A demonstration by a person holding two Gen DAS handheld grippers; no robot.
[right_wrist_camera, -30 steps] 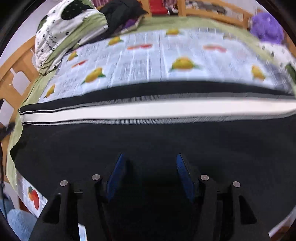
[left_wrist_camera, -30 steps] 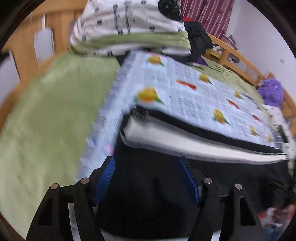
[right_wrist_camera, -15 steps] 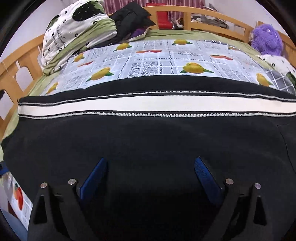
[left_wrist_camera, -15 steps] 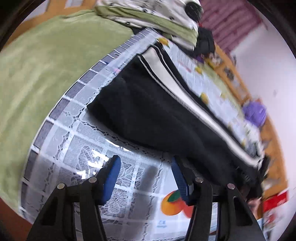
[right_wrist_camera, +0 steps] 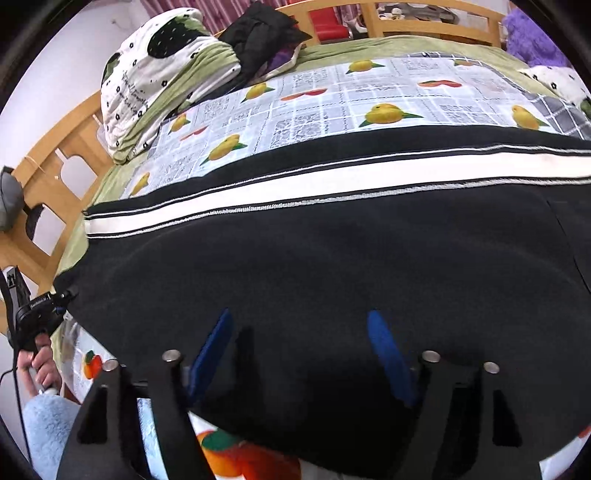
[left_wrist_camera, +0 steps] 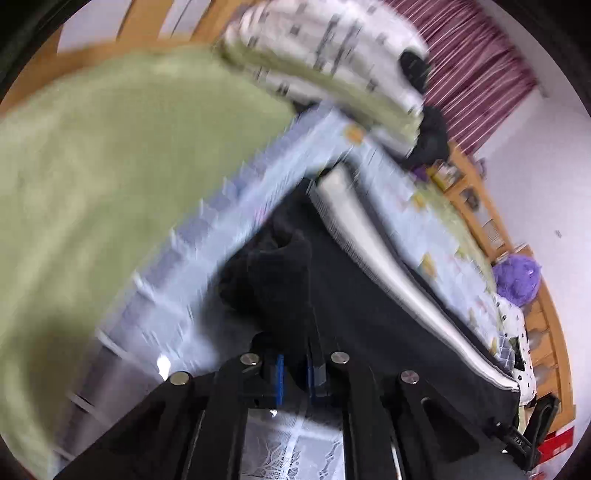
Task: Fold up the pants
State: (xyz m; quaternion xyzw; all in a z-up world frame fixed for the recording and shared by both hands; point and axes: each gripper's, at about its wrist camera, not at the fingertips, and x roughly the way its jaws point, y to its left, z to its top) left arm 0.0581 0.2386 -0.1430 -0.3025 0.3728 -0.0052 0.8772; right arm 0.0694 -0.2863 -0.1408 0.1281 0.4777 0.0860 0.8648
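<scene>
The black pants (right_wrist_camera: 332,258) with a white side stripe (right_wrist_camera: 295,184) lie lengthwise across the fruit-print bedsheet (right_wrist_camera: 332,99). In the left wrist view my left gripper (left_wrist_camera: 295,376) is shut on the near corner of the pants (left_wrist_camera: 288,288) at their left end, and the cloth bunches up above the blue pads. That view is blurred. In the right wrist view my right gripper (right_wrist_camera: 301,354) is open over the near edge of the pants, its blue pads (right_wrist_camera: 212,350) spread wide on the black cloth. The left gripper (right_wrist_camera: 48,302) shows at the pants' left end.
A folded white and green quilt (right_wrist_camera: 162,85) and dark clothes (right_wrist_camera: 258,33) lie at the head of the bed. A wooden bed frame (right_wrist_camera: 55,162) runs around it. A purple plush toy (left_wrist_camera: 517,280) sits at the far end. A green blanket (left_wrist_camera: 92,177) lies left.
My left gripper has moved onto the pants' left corner and closed on it. My right gripper has stayed open over the near edge and shifted slightly.
</scene>
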